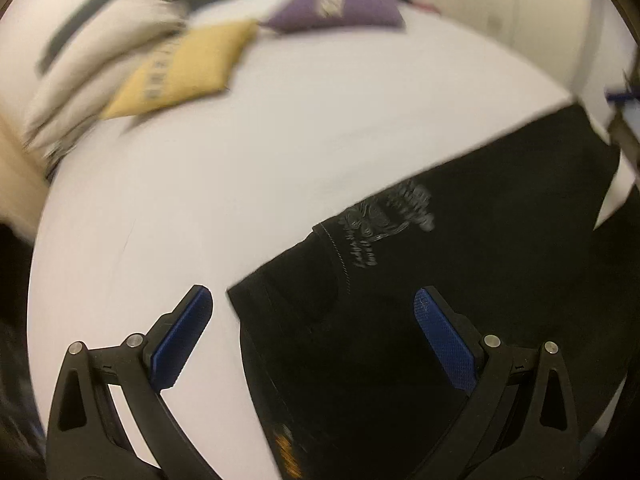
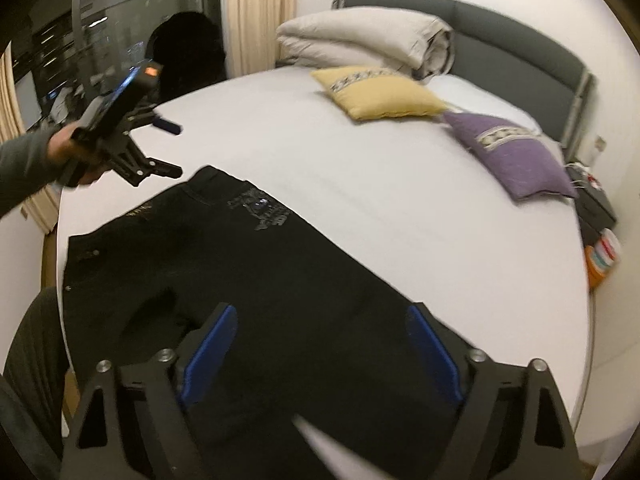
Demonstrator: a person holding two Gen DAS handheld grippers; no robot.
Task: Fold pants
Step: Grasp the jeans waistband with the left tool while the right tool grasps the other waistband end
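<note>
Black pants (image 1: pixel 460 280) with a grey print lie flat on the white bed (image 1: pixel 240 184). In the left wrist view my left gripper (image 1: pixel 314 294) is open, its blue pads above the waistband corner, holding nothing. In the right wrist view the pants (image 2: pixel 256 280) spread from the waistband at left toward the near edge. My right gripper (image 2: pixel 320 316) is open over the legs and holds nothing. The left gripper (image 2: pixel 168 148) also shows there, held in a hand above the waistband end, jaws apart.
A yellow cushion (image 2: pixel 380 92) and a purple cushion (image 2: pixel 508 156) lie near the grey headboard (image 2: pixel 520 44), beside a folded duvet (image 2: pixel 360 36). A nightstand with items (image 2: pixel 600 220) stands right of the bed. A curtain (image 2: pixel 256 12) and window are at left.
</note>
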